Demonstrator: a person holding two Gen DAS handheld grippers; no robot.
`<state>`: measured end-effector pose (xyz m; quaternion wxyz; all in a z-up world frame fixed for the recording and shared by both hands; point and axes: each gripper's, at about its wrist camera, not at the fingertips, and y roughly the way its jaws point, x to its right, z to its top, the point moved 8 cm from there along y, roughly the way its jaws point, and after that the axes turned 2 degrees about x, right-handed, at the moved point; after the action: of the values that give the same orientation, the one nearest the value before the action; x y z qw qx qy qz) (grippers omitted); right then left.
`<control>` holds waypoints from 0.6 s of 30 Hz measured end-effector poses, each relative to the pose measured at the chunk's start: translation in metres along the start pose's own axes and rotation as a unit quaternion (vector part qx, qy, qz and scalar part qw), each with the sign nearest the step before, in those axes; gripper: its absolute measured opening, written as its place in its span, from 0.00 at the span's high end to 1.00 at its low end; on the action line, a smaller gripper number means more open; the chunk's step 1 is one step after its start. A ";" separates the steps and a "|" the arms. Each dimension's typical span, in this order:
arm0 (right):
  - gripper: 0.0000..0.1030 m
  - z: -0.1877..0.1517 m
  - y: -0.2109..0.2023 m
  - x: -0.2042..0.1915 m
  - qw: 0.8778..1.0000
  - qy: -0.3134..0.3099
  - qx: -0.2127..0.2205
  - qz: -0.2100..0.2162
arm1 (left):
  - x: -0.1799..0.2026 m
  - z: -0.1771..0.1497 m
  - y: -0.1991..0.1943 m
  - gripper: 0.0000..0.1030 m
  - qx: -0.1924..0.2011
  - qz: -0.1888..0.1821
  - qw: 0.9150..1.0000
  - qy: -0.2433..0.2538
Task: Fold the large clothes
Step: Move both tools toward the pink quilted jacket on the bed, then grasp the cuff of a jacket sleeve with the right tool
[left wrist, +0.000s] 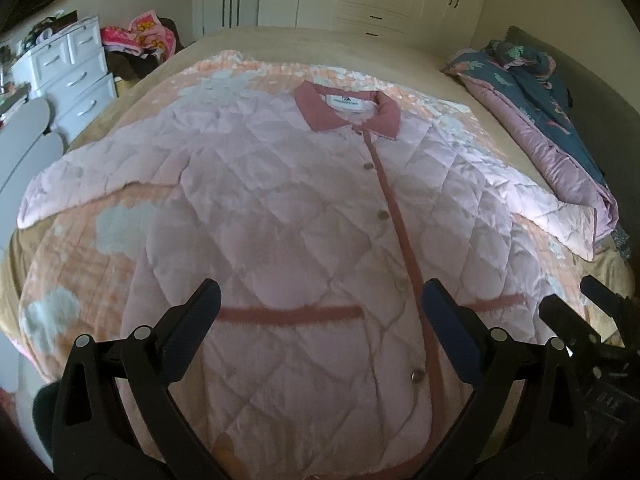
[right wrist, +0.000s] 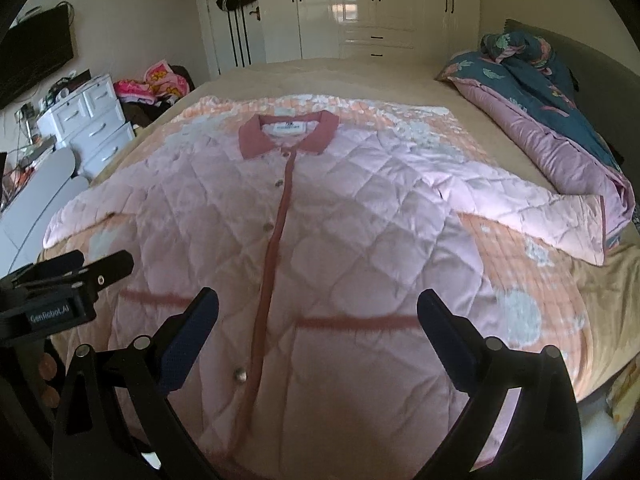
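A large pale pink quilted jacket (left wrist: pixel 280 208) with a dark pink collar (left wrist: pixel 348 110) lies flat and face up on the bed, buttoned, sleeves spread to both sides. It also shows in the right wrist view (right wrist: pixel 340 216). My left gripper (left wrist: pixel 320 304) is open and empty, above the jacket's lower front over the left pocket trim. My right gripper (right wrist: pixel 318 308) is open and empty, above the lower front over the right pocket trim. Each gripper shows at the edge of the other's view: the right one (left wrist: pixel 592 312), the left one (right wrist: pixel 72 280).
The jacket rests on an orange and white patterned quilt (right wrist: pixel 520 264) over a beige bed. A rolled blue and pink duvet (right wrist: pixel 560 120) lies along the right side. White drawers (right wrist: pixel 92 124) and a clothes pile (right wrist: pixel 160 80) stand at left. Wardrobes (right wrist: pixel 360 8) stand behind.
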<state>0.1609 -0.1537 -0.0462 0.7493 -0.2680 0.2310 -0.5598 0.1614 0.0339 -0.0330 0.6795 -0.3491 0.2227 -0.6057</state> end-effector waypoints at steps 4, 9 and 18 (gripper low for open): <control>0.04 0.018 0.009 0.004 1.000 0.003 0.005 -0.003 | 0.003 0.019 0.008 0.09 -0.002 -0.004 1.000 -0.004; 0.04 0.039 0.022 0.012 1.000 0.008 0.008 -0.007 | 0.015 0.043 0.018 0.09 0.004 -0.025 1.000 0.007; 0.04 0.071 0.052 0.047 0.999 0.037 0.007 -0.025 | 0.040 0.080 0.051 0.09 -0.002 -0.024 1.000 0.015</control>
<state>0.2568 -0.1765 -0.0292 0.7280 -0.2479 0.2477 -0.5893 0.2599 0.0126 -0.0135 0.6610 -0.3463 0.2256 -0.6263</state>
